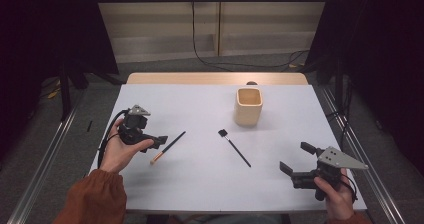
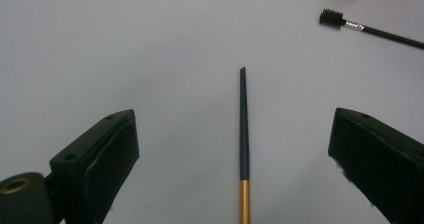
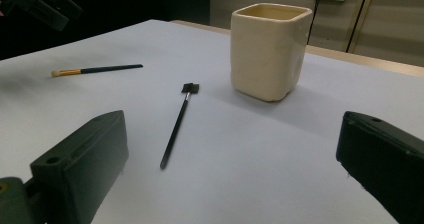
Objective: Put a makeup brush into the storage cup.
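A thin brush with a dark handle and gold ferrule lies on the white table, left of centre. My left gripper is open just beside its gold end. In the left gripper view the brush lies between the wide-apart jaws, untouched, and my left gripper holds nothing. A black brush with a small square head lies in the middle of the table. A cream square cup stands upright behind it. My right gripper is open at the front right, facing the cup and the black brush.
The table's wooden back edge lies behind the cup. Metal rails run along both sides of the table. Dark curtains and cables sit beyond. In the right gripper view, the left gripper shows at the top left above the gold-ferruled brush.
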A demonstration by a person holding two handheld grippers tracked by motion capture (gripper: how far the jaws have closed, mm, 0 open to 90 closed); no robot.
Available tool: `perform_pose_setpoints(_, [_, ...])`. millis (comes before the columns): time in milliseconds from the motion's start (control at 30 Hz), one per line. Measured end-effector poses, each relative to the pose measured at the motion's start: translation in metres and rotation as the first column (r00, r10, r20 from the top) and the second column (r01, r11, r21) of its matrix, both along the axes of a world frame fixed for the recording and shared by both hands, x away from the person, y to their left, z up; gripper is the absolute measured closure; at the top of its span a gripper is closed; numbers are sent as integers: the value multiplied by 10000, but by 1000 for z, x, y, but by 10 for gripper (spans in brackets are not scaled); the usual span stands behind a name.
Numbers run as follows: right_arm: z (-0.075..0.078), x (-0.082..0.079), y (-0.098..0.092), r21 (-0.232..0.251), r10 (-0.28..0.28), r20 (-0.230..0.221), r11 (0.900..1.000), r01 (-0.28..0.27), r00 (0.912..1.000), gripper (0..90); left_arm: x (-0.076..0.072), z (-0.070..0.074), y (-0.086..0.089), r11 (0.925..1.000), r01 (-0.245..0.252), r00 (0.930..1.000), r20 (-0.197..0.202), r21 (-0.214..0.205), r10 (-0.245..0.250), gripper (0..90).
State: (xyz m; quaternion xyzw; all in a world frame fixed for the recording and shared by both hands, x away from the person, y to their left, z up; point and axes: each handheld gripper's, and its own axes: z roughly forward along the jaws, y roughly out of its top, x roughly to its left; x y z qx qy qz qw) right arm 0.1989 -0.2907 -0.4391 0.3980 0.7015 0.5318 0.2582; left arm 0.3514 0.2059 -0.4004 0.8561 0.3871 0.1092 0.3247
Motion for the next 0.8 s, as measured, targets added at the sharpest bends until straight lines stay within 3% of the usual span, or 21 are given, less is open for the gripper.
perform_pose_setpoints(100, [0,0,0,-7,-11,-2,10000,11,10000,0,1,-2,-2,9985,372,9993,-107,411,-368,54])
perform_pose_setpoints(167, [0,0,0,23,53,8,10000,-53,10000,0,2,-5,-3,9976,567,9972,-503,389,-547,46])
perform_pose_setpoints(200, [0,0,0,23,53,8,10000,-53,10000,0,2,-5,-3,9976,567,9972,-503,389,-547,45])
perform_pose_setpoints(233, [0,0,1,16,85,-15,10000,-85,10000,0,5,-7,-4,9972,603,9954,-771,435,-569,42])
perform_pose_setpoints(333, [0,0,1,-17,161,-8,9999,-161,9999,0,6,-9,-4,9964,583,9951,-832,618,-530,44])
perform_pose_setpoints(367, [0,-1,1,-23,157,-6,9999,-157,9999,0,8,-10,-4,9963,626,9922,-1114,584,-558,52])
perform_pose_setpoints(500, [0,-1,1,-7,143,-40,9999,-143,9999,0,10,-13,-5,9944,717,9895,-1309,775,-612,68])
perform_pose_setpoints(633, [0,-1,1,-31,168,-31,9999,-168,9999,0,12,-17,-7,9893,1081,9818,-1666,977,-908,114])
perform_pose_setpoints(800, [-1,-1,1,-44,181,-59,9998,-181,9998,0,14,-19,-8,9871,1200,9809,-1657,1063,-1014,223])
